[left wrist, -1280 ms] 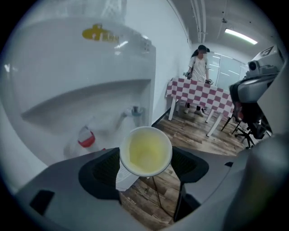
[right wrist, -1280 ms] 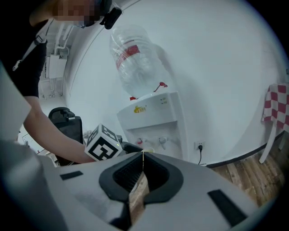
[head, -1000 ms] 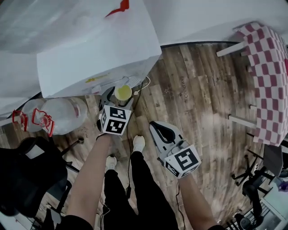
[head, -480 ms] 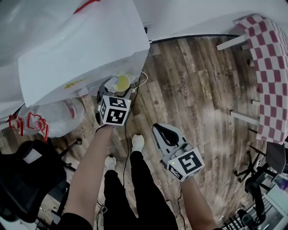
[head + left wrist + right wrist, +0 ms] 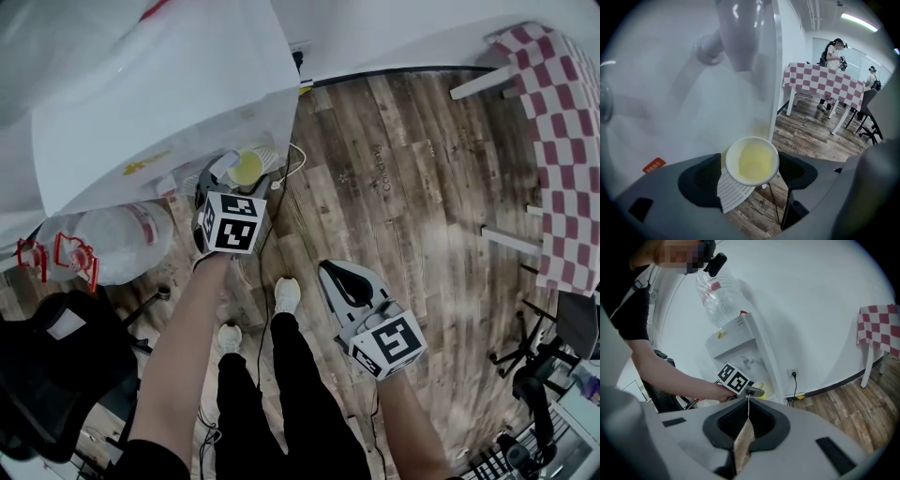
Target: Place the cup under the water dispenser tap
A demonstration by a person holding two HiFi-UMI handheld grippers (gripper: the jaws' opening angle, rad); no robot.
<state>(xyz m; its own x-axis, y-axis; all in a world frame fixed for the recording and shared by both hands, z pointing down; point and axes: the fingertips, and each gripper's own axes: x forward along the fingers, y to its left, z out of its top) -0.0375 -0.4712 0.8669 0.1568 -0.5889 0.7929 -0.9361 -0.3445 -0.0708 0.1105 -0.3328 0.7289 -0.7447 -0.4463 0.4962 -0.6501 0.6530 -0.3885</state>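
1. Wood-plank floor (image 5: 403, 187) runs up to a white water dispenser (image 5: 159, 94) against the wall.
2. My left gripper (image 5: 240, 180) has its jaws closed on the paper cup (image 5: 752, 161), one pad on each side just under the rim. The cup sits over the ribbed drip tray (image 5: 732, 193), in front of and below the tap (image 5: 740, 37).
3. I judge the cup light and thin-walled. It would crush easily, so a gentle hold high on the wall near the stiffer rim suits it.
4. My right gripper (image 5: 749, 405) hangs well apart, its jaws pinched shut on a tea bag (image 5: 743, 446) with its string.
5. The cup's wall and base are hidden. I cannot tell whether it touches the tray, or whether its yellow inside is liquid.
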